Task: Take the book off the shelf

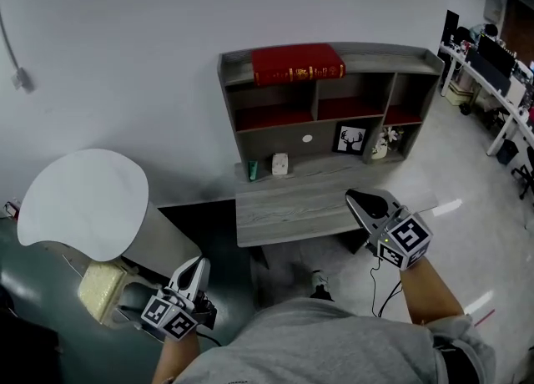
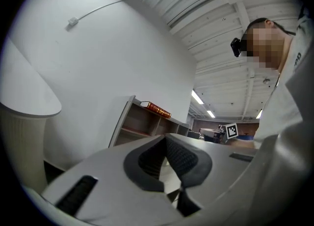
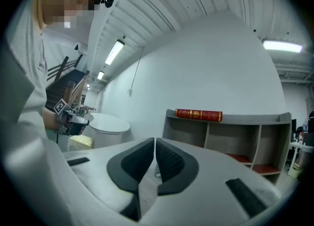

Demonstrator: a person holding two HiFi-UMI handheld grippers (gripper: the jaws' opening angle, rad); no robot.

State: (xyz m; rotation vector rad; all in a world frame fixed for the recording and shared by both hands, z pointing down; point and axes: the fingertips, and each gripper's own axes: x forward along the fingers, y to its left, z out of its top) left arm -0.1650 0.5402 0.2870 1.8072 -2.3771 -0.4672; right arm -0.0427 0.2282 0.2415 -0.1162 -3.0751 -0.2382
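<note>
A red book [image 1: 297, 63] lies flat on top of the grey wooden shelf unit [image 1: 309, 128] against the white wall. It also shows in the left gripper view, book [image 2: 156, 108], and in the right gripper view, book [image 3: 198, 114]. My right gripper [image 1: 360, 197] hovers over the front right of the desk [image 1: 284, 211], well short of the shelf. A thin slit shows between its pads [image 3: 171, 158], with nothing in it. My left gripper [image 1: 198, 264] is low at the left, away from the desk. Its fingertips [image 2: 182, 157] meet, empty.
On the desk under the shelf stand a green can [image 1: 253, 170], a small white object [image 1: 279, 164], a deer picture [image 1: 351, 138] and a white ornament [image 1: 380, 144]. A round white table [image 1: 83, 203] and a yellowish cushion [image 1: 102, 289] are at left. Office desks [image 1: 492, 65] stand far right.
</note>
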